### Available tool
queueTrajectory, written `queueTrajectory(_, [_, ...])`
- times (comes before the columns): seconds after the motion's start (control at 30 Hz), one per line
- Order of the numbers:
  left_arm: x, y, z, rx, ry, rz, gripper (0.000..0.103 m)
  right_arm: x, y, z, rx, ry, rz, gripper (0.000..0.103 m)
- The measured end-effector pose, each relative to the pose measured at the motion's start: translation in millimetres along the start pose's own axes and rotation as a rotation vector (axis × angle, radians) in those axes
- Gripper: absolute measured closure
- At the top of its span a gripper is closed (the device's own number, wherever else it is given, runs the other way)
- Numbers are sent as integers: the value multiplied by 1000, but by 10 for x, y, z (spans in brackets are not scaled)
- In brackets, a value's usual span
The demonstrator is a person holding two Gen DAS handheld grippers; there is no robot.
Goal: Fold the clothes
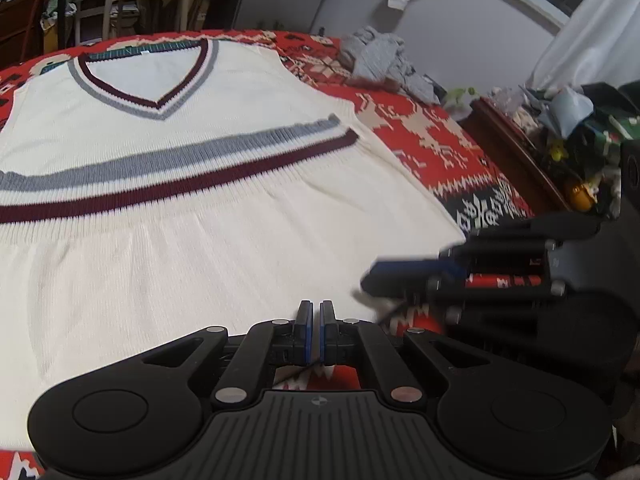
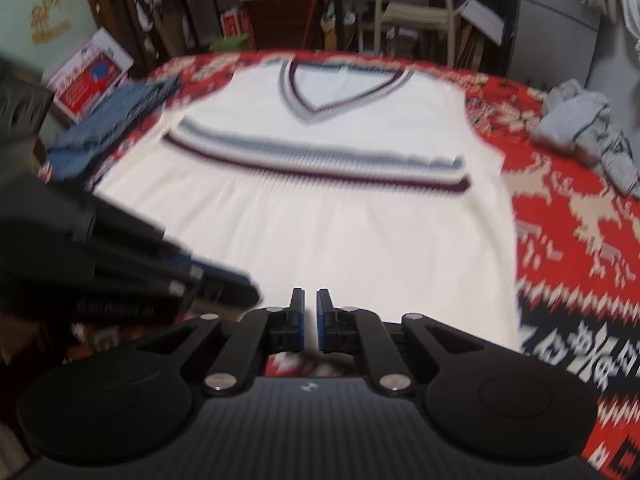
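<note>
A cream knit V-neck vest (image 1: 200,260) (image 2: 340,232) lies flat on a red patterned blanket (image 1: 432,148) (image 2: 568,208). Grey and maroon stripes run across its middle, where one layer seems to lie over another. My left gripper (image 1: 316,306) hovers at the vest's near edge, its blue-padded jaws nearly together and nothing visibly between them. My right gripper (image 2: 310,294) is at the same near edge with only a thin gap, also empty. Each gripper shows blurred in the other's view: the right gripper (image 1: 400,276) and the left gripper (image 2: 224,284).
A crumpled grey garment (image 1: 380,56) (image 2: 588,128) lies at the far right of the blanket. A blue denim piece (image 2: 108,120) lies at the far left. A cluttered wooden side table (image 1: 560,132) stands to the right, and a chair (image 2: 412,4) and shelves are beyond.
</note>
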State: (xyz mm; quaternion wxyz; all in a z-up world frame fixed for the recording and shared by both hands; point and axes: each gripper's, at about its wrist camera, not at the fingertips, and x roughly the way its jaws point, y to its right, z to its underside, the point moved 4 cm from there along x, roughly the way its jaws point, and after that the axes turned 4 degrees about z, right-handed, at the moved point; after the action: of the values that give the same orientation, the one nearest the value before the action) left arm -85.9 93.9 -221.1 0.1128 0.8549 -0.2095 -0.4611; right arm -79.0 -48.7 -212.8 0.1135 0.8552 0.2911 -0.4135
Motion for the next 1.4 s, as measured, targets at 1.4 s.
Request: queueTrajectory(1.4, [493, 183, -512, -8, 29, 24, 102, 220, 694, 35, 97, -22, 79, 98])
